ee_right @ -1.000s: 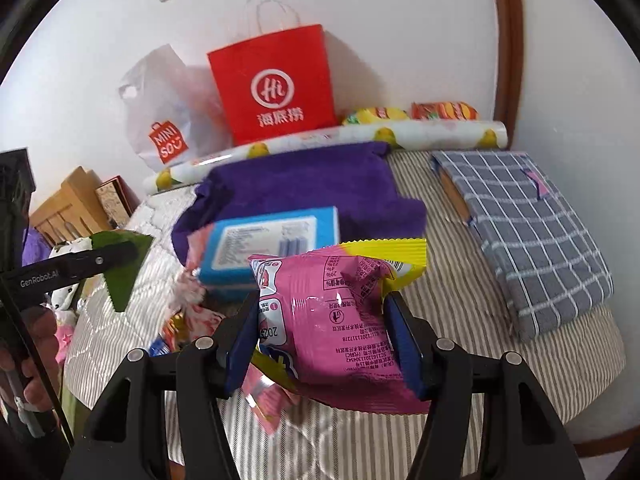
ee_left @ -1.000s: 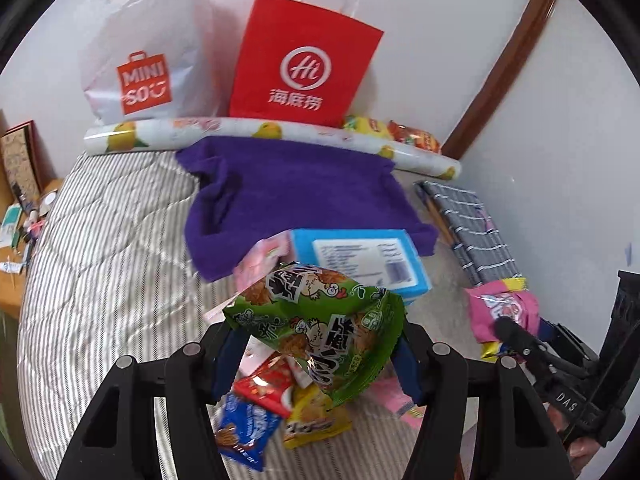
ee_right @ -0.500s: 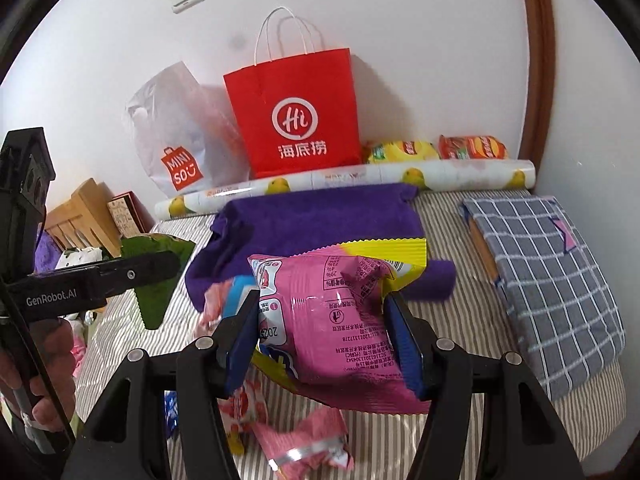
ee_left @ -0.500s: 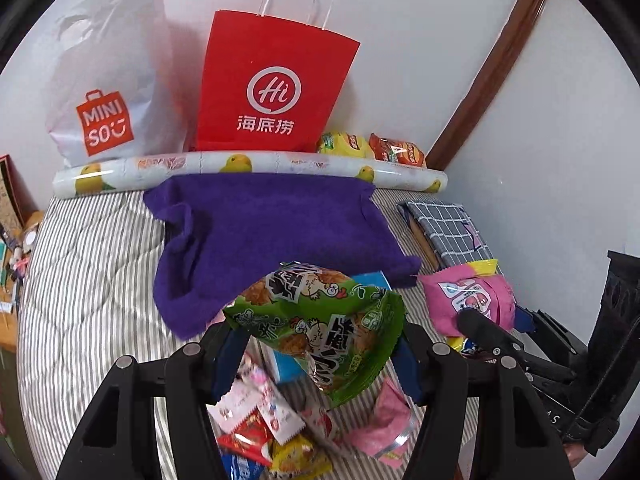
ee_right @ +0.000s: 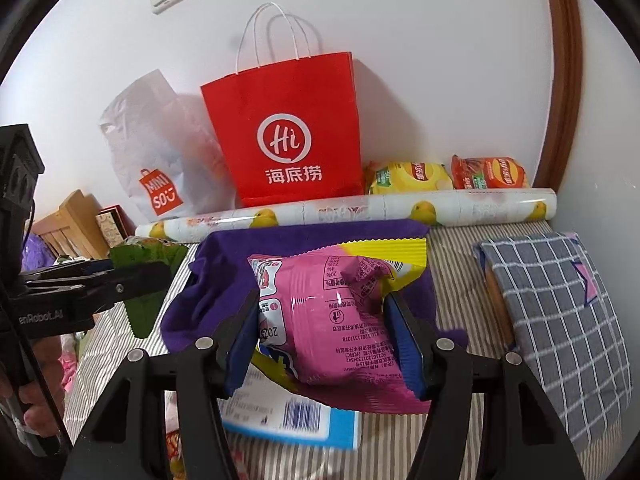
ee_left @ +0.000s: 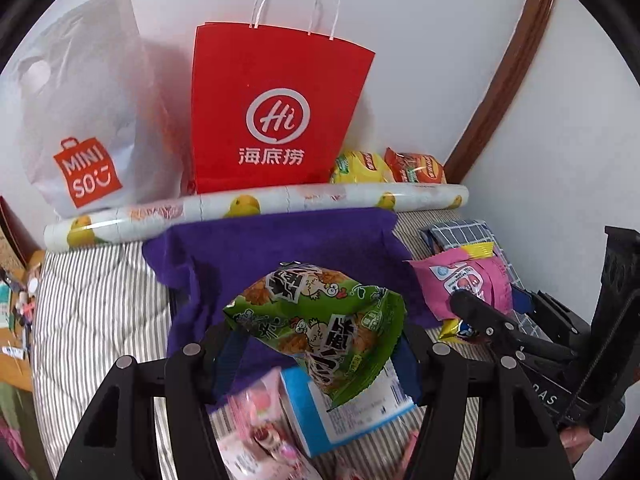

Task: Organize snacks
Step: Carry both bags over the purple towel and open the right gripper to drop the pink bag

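Now each gripper's fingers clamp a snack: green packet (ee_left: 320, 320), pink packet (ee_right: 332, 320).

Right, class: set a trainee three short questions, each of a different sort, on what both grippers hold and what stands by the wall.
1. True or false: the left gripper is shut on a green snack packet.
2. Which bag stands directly behind the patterned roll: A) blue bag B) red paper bag C) black bag?
3. Fill in: the right gripper holds a ____ snack packet.

Key: 1 true; 2 B; 3 pink.
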`<state>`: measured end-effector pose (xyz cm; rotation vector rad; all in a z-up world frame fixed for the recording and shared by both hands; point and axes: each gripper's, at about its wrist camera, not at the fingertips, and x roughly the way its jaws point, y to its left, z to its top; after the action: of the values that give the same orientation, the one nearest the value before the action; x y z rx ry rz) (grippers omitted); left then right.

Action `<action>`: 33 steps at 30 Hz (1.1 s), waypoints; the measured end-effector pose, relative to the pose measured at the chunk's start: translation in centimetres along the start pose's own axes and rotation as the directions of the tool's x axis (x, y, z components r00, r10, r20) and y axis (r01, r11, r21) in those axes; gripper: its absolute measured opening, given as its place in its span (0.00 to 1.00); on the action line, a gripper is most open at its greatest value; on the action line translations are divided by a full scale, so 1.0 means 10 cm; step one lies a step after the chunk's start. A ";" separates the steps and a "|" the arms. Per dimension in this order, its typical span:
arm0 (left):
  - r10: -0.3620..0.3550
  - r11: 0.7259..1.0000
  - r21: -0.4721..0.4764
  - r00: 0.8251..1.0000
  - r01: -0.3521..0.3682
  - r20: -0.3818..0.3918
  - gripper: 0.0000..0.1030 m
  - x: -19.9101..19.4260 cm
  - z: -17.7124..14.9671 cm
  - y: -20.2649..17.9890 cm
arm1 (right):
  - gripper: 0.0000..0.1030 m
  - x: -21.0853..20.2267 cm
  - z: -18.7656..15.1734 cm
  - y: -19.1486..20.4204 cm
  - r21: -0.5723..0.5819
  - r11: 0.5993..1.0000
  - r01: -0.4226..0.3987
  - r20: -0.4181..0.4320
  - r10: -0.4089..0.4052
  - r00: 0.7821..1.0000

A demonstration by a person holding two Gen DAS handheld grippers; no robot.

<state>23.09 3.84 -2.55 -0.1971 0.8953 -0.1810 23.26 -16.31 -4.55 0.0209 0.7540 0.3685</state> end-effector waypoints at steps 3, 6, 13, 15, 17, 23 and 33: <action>0.010 1.000 -0.002 1.000 -0.010 -0.004 0.60 0.10 0.09 0.05 | 0.59 0.16 0.11 -0.02 -0.006 1.000 -0.002 -0.004 0.002 1.000; 0.027 1.000 -0.010 1.000 -0.027 -0.014 0.60 0.24 0.17 0.11 | 0.59 0.30 0.19 -0.03 -0.016 1.000 -0.002 -0.009 0.001 1.000; 0.054 0.998 -0.024 0.998 -0.055 -0.026 0.60 0.49 0.28 0.26 | 0.59 0.60 0.31 -0.11 -0.025 1.000 -0.002 -0.023 0.002 1.000; 0.044 0.998 -0.046 0.998 -0.045 -0.036 0.60 0.56 0.30 0.32 | 0.59 0.69 0.33 -0.15 -0.023 1.000 -0.004 -0.030 0.004 1.000; 0.047 0.997 -0.063 0.998 -0.049 -0.043 0.60 0.64 0.32 0.38 | 0.59 0.79 0.35 -0.18 -0.022 1.000 -0.006 -0.040 0.005 0.999; 0.077 0.994 -0.075 0.995 -0.081 -0.065 0.60 0.88 0.33 0.49 | 0.59 1.12 0.36 -0.30 -0.003 1.000 -0.026 -0.100 0.026 0.995; 0.113 0.991 -0.063 0.985 -0.122 -0.130 0.60 1.30 0.32 0.59 | 0.59 1.54 0.24 -0.40 0.005 1.000 -0.021 -0.156 0.021 0.987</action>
<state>33.97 6.80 -11.82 -0.1998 1.0371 -0.0526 36.37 -14.63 -13.63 0.0029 0.9103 0.3923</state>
